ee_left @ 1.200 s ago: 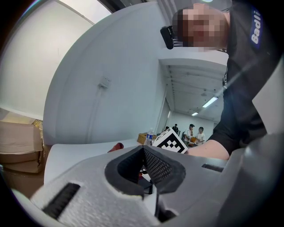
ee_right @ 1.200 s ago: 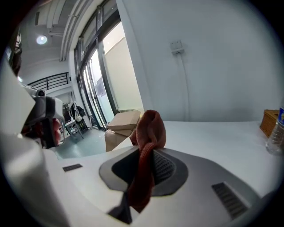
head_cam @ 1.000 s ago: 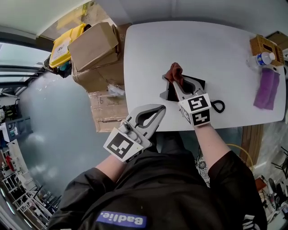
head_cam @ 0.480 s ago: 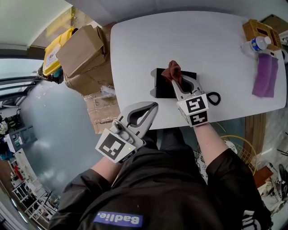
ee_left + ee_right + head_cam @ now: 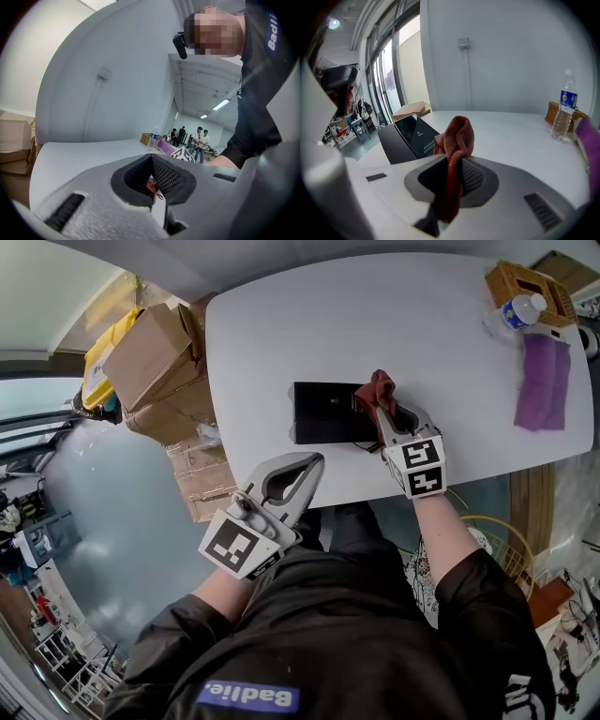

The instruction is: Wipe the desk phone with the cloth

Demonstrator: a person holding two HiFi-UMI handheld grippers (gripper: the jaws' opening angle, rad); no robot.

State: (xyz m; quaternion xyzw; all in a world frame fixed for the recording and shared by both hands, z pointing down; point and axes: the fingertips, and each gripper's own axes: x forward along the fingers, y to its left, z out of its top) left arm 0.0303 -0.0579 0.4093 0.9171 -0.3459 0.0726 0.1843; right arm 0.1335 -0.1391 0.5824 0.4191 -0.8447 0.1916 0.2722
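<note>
**A:** What's on the white table (image 5: 375, 324)?

**B:** The black desk phone (image 5: 323, 412) sits near the front edge. The left gripper (image 5: 309, 465) hangs off that edge, well apart from the phone. Its jaws are pressed together with nothing held.

**A:** And the right gripper (image 5: 382, 418)?

**B:** It reaches over the phone's right end, with its jaws clamped on the reddish-brown cloth (image 5: 380, 390). The bunched end of the cloth pokes past the tips, right at the phone's screen side.

**A:** Which step is this?

**B:** I'd say it is the wiping itself, at the right end of a stroke. I can't tell whether the cloth actually presses on the surface.

**A:** What's next?

**B:** Probably a sweep left across the screen and keys with light downward pressure. Nothing steadies the phone, so a firm push might slide it.
</note>
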